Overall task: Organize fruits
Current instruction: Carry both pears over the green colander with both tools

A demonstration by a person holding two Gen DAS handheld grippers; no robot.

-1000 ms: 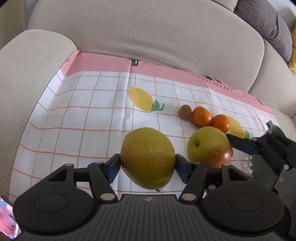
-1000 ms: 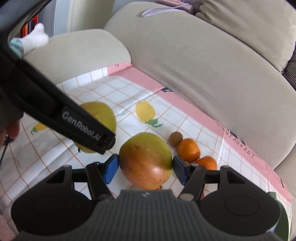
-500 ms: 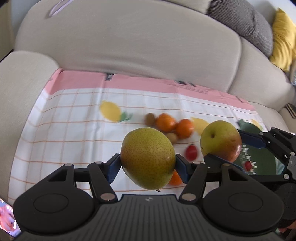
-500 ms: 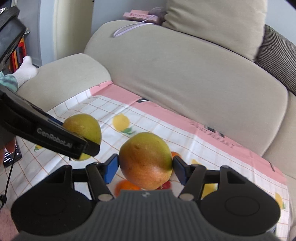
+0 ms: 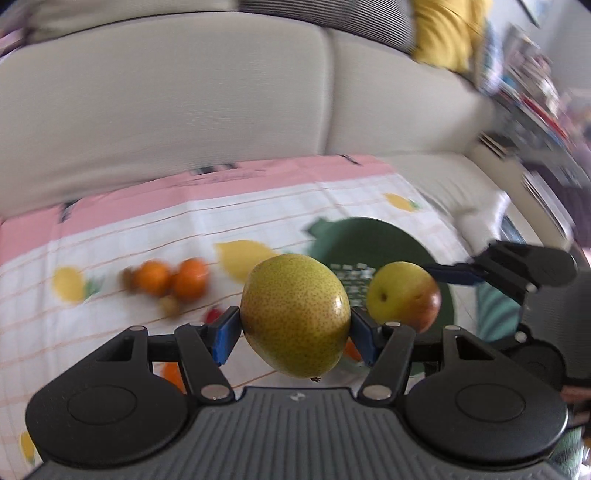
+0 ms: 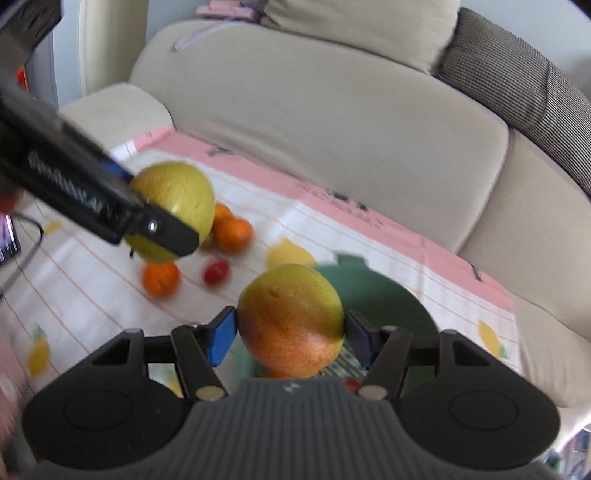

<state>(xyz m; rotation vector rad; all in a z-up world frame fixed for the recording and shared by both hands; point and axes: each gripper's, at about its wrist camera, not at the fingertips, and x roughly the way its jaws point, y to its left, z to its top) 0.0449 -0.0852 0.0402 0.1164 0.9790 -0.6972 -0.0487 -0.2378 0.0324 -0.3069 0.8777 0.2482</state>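
The left hand-held gripper [image 5: 294, 329] has its blue pads clamped on both sides of a speckled yellow-green pear [image 5: 295, 314], oval with a matte, dotted skin. The pear hangs clear of the cloth [image 5: 110, 236], a white grid-printed sheet with a pink border and lemon motifs, spread over a beige fabric sofa [image 5: 166, 110]. The right hand-held gripper [image 6: 290, 334] is likewise part-way closed on a smooth, rounded fruit shading from green to red-orange [image 6: 291, 321], held above a dark green plate [image 6: 391, 302].

Small round oranges [image 5: 170, 280] and a red cherry-sized fruit [image 6: 215, 271] lie loose on the cloth, left of the plate.

The left wrist view shows a yellow cushion [image 5: 447, 33] on the sofa back. The right wrist view alone shows a grey checked cushion [image 6: 517, 88] and one orange [image 6: 159, 278] directly beneath the pear.
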